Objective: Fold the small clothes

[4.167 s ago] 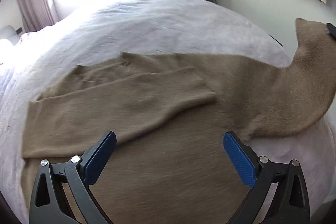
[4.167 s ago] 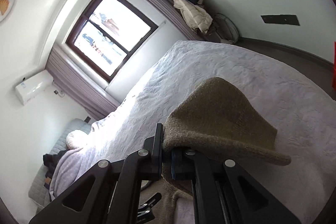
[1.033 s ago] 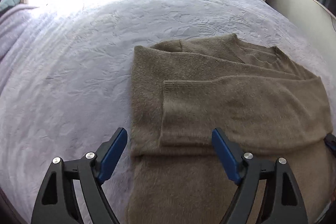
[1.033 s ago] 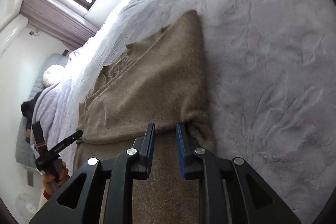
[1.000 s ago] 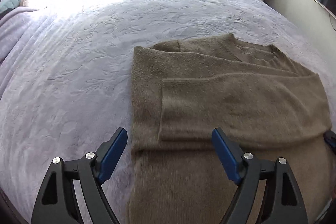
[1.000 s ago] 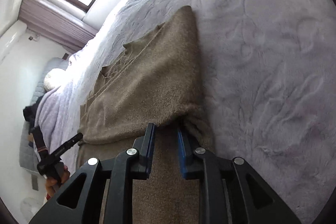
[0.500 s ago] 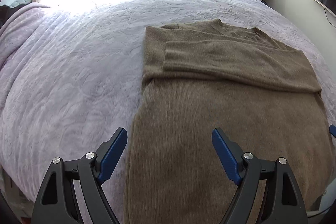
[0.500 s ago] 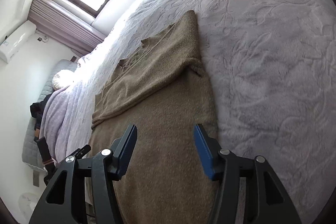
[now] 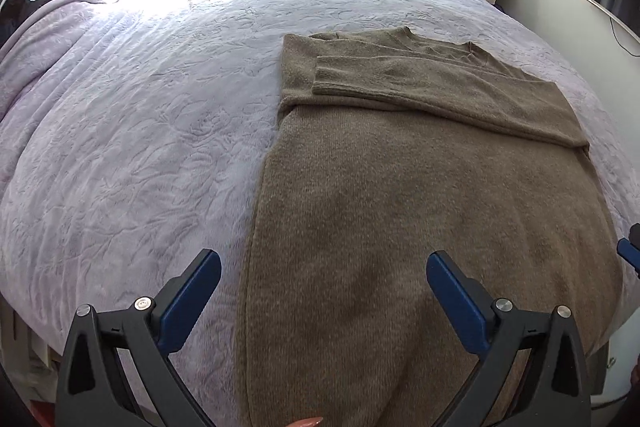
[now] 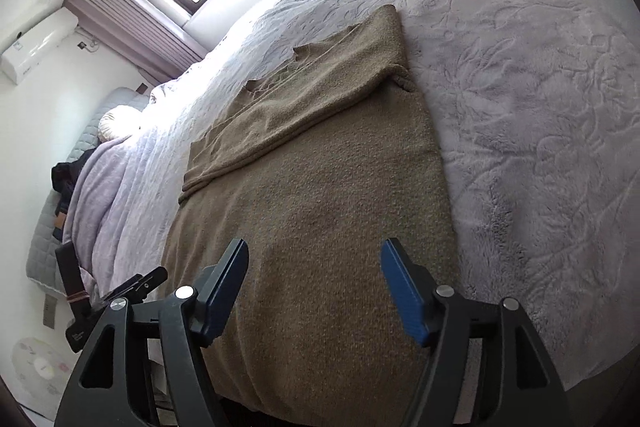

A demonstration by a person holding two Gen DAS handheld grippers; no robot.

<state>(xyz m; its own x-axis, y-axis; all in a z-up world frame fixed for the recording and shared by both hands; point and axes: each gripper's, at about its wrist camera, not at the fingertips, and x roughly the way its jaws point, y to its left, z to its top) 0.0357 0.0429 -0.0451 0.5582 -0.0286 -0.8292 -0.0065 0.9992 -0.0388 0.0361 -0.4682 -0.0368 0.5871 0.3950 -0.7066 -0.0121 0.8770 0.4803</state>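
Brown sweater (image 9: 420, 195) flat on lavender bed (image 9: 132, 131), sleeves folded across chest at 12 o'clock, hem toward 6. Left tool (image 9: 324, 291) just opened wider, nothing between the jaws. Right tool (image 10: 314, 287) also just opened, empty, over hem.

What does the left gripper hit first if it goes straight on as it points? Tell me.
Probably the brown sweater: the open left gripper points down at its lower body, near the left side edge, with nothing between. Depth is unclear.
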